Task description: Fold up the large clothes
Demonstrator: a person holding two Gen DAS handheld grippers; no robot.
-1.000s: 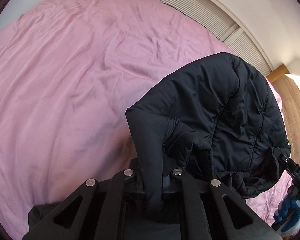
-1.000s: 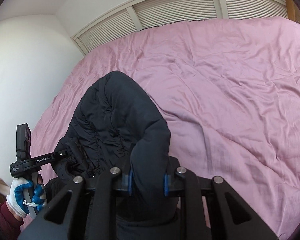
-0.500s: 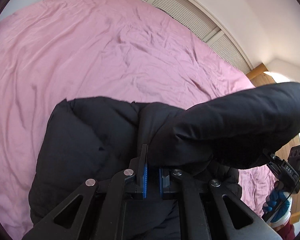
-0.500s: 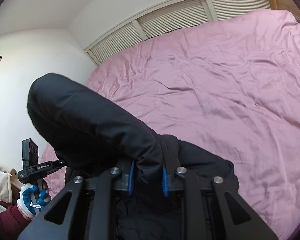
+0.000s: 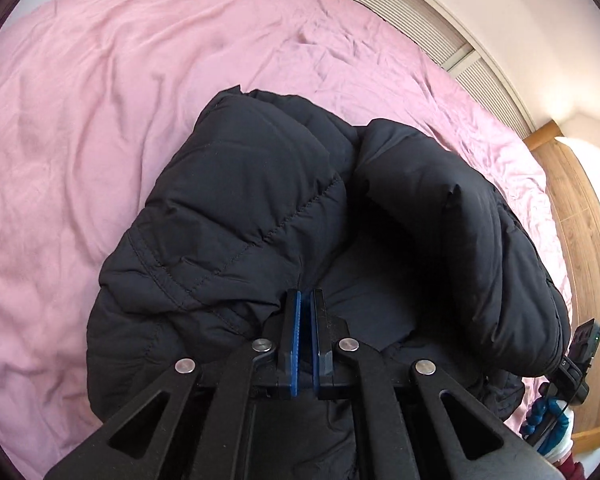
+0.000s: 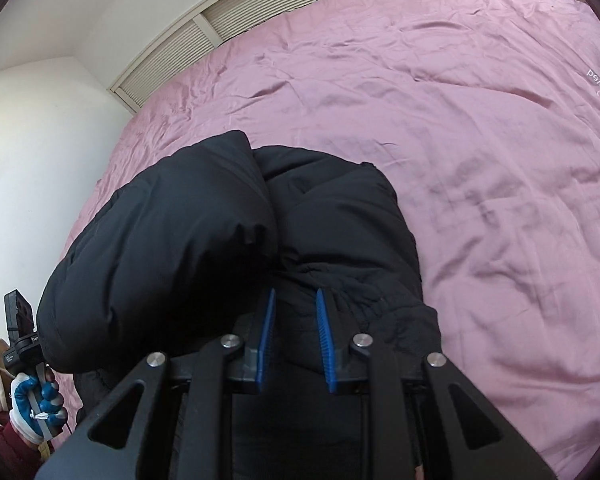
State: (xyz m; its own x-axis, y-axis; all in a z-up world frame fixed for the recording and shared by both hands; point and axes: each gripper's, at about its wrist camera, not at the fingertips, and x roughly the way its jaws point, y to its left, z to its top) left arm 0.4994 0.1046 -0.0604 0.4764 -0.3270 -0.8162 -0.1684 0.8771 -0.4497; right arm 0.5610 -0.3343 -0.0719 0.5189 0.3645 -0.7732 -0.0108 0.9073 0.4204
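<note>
Pink bed (image 5: 100, 160), jaws on jacket (image 5: 240, 208)

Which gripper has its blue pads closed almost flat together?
The left gripper: its blue pads meet with barely a slit between them. The right gripper has pads standing clearly apart, with black jacket fabric bunched between them.

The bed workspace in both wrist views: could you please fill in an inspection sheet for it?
Surface: wrinkled pink bedsheet, under the job.
Job's things: black quilted puffer jacket, lying bunched in two puffy folds.
Clutter: nothing seen.
Grippers: left gripper fingers shut at the jacket's edge; right gripper fingers clamp a jacket fold.
Cables: nothing seen.
Surroundings: white louvred doors, white wall, wooden floor.
</note>
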